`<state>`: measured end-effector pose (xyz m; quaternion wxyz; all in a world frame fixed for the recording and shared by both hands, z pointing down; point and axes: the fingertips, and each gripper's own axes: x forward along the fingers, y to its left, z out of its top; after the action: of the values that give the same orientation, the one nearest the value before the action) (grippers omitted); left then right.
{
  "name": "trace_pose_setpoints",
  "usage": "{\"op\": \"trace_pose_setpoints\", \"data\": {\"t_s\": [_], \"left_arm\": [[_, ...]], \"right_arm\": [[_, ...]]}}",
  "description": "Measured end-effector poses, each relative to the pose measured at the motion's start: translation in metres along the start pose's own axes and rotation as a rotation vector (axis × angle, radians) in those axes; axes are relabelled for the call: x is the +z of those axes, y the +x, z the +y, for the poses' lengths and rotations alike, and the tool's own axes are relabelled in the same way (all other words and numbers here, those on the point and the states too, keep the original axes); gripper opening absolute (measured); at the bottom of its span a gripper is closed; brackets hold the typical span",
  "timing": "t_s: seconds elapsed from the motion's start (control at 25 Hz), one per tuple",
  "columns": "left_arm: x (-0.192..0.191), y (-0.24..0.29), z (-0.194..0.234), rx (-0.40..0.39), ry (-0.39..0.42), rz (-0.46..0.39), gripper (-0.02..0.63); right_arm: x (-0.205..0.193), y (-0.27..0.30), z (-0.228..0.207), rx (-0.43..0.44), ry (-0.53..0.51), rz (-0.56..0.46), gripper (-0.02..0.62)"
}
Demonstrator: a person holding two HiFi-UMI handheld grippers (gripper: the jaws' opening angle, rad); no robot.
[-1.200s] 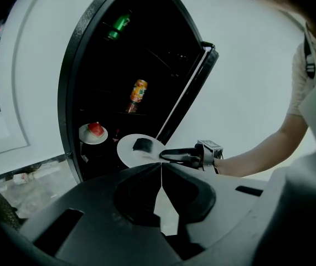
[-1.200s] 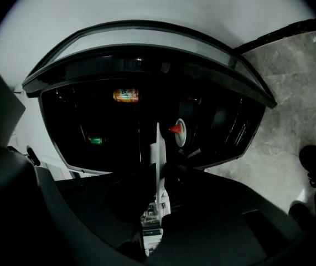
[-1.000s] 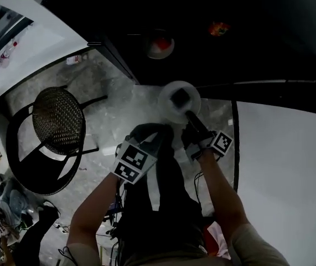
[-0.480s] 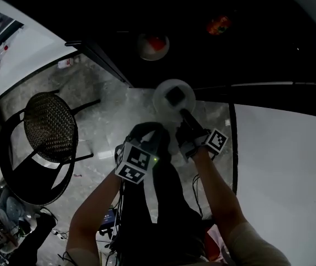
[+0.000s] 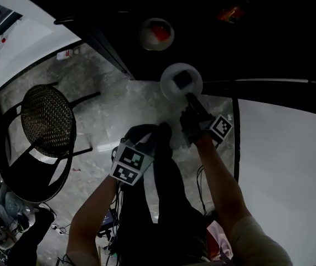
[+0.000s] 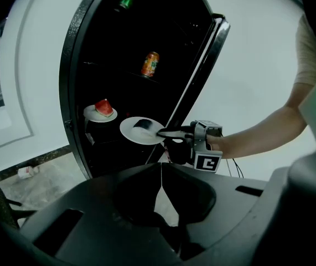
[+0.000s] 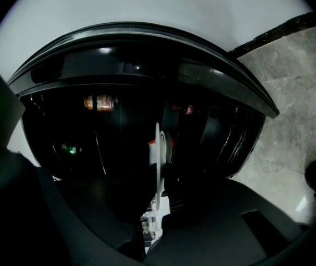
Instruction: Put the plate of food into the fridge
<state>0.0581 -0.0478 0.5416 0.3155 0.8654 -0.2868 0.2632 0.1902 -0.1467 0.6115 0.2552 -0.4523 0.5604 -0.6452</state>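
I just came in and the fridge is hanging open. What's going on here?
A person is working with a hand-held gripper in each hand. The right gripper is shut on the rim of a white plate carrying a dark piece of food, and holds it at the mouth of the open fridge. The plate is not yet set on a shelf. Inside sit a second plate with red food and an orange can. The left gripper hangs back, jaws together and empty.
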Motion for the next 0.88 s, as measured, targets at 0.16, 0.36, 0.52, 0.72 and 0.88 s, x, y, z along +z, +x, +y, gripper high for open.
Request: {"op": "trace_pose_setpoints", "data": {"t_s": [0.16, 0.36, 0.52, 0.72, 0.88], "left_arm": [[-0.007, -0.003, 0.003, -0.002, -0.027, 0.006, 0.012], [-0.016, -0.007, 0.008, 0.002, -0.050, 0.012, 0.012], [-0.022, -0.006, 0.010, -0.005, -0.074, 0.015, 0.012], [-0.019, -0.007, -0.002, -0.062, -0.087, 0.002, 0.012], [-0.016, -0.006, -0.006, -0.084, -0.095, -0.007, 0.012]], "right_arm": [[0.005, 0.006, -0.008, -0.017, 0.004, -0.018, 0.032], [0.009, 0.014, -0.019, -0.026, 0.063, -0.064, 0.032], [0.014, 0.017, -0.025, -0.056, 0.070, -0.080, 0.034], [0.026, 0.018, -0.033, -0.071, 0.087, -0.130, 0.034], [0.034, 0.020, -0.036, -0.076, 0.088, -0.153, 0.034]]}}
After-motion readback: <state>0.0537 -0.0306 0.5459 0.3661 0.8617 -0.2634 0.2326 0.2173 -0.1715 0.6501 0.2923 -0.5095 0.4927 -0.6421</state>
